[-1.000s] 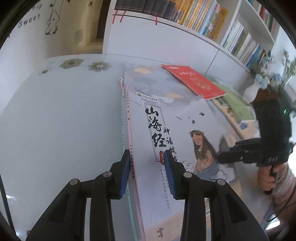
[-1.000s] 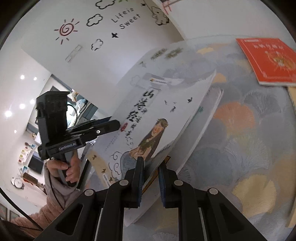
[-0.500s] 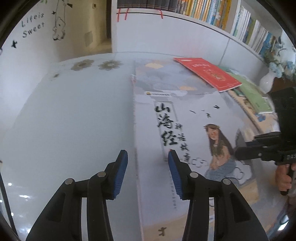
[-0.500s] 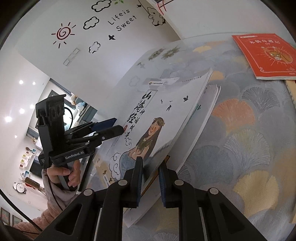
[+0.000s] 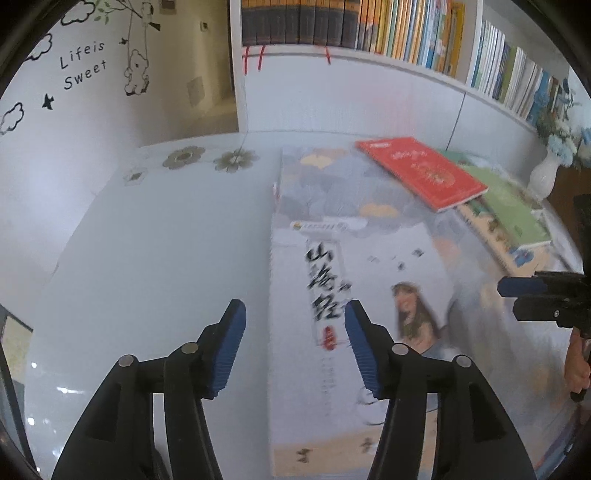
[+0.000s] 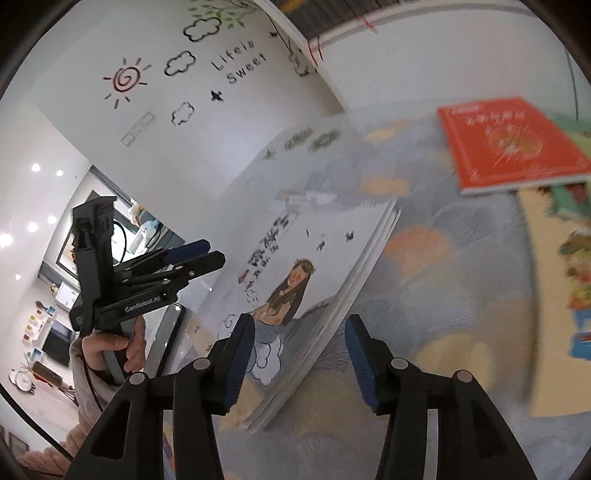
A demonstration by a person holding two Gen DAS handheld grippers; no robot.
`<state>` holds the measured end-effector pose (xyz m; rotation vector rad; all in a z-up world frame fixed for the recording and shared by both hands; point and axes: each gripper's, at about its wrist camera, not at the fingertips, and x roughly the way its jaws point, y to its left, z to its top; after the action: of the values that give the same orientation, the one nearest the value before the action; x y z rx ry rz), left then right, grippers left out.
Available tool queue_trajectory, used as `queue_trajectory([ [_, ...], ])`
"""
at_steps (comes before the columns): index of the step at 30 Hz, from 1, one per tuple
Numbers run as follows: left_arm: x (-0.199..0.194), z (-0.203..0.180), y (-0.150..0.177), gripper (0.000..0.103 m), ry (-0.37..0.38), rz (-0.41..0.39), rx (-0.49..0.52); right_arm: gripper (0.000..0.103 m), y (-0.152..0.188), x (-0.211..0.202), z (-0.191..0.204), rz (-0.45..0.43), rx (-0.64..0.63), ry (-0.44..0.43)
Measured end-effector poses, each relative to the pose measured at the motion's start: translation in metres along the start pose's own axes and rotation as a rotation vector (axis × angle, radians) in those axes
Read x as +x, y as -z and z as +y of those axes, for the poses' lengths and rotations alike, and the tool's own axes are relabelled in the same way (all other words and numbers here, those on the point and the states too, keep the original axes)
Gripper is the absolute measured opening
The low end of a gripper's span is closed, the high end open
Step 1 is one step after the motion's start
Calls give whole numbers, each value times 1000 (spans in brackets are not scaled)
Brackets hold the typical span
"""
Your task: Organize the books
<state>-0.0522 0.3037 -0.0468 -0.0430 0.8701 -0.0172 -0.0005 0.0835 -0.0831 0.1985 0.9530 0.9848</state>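
A white picture book [image 5: 369, 280] with black brush lettering and a drawn girl lies flat on another book. My left gripper [image 5: 294, 317] hovers over its left edge. Its jaws are opening, and the blue pads [image 5: 229, 347] are clear of the cover. In the right wrist view the same book [image 6: 295, 258] shows its page edge between my right gripper's [image 6: 300, 328] jaws. These are opening too, with the pads off the book. Each gripper appears in the other's view: the right gripper [image 5: 517, 299] at the right edge, the left gripper [image 6: 207, 254] held by a hand [image 6: 110, 347].
A red book [image 5: 421, 171] lies farther back on the patterned cloth [image 6: 443, 295], overlapping a green book [image 5: 513, 210] and other colourful books to the right. A full bookshelf [image 5: 369, 29] runs behind the table. A white vase [image 5: 543, 177] stands far right. The pale tabletop [image 5: 147, 258] spreads left.
Both grippers let go of the white book and opened, then drew back and upward. The book, held tilted before, now lies flat on the one beneath.
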Motion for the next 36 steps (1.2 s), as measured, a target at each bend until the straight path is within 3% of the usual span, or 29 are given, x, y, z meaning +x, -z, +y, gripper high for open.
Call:
queue_trajectory([
  [7, -22, -42, -24, 57, 81, -61, -26, 49, 0, -65, -10, -94, 0, 45],
  [12, -24, -86, -47, 57, 196, -88, -51, 50, 3, -109, -34, -152, 36, 93],
  [20, 6, -167, -75, 57, 336, -87, -69, 50, 12, -186, -94, -272, 147, 199],
  [25, 43, -222, -79, 57, 414, -44, -56, 50, 28, -224, -139, -319, 260, 264],
  [28, 64, -246, -75, 57, 430, -9, -55, 50, 37, -237, -163, -328, 309, 313],
  [36, 102, -286, -61, 57, 424, 39, -31, 50, 52, -237, -207, -319, 406, 339],
])
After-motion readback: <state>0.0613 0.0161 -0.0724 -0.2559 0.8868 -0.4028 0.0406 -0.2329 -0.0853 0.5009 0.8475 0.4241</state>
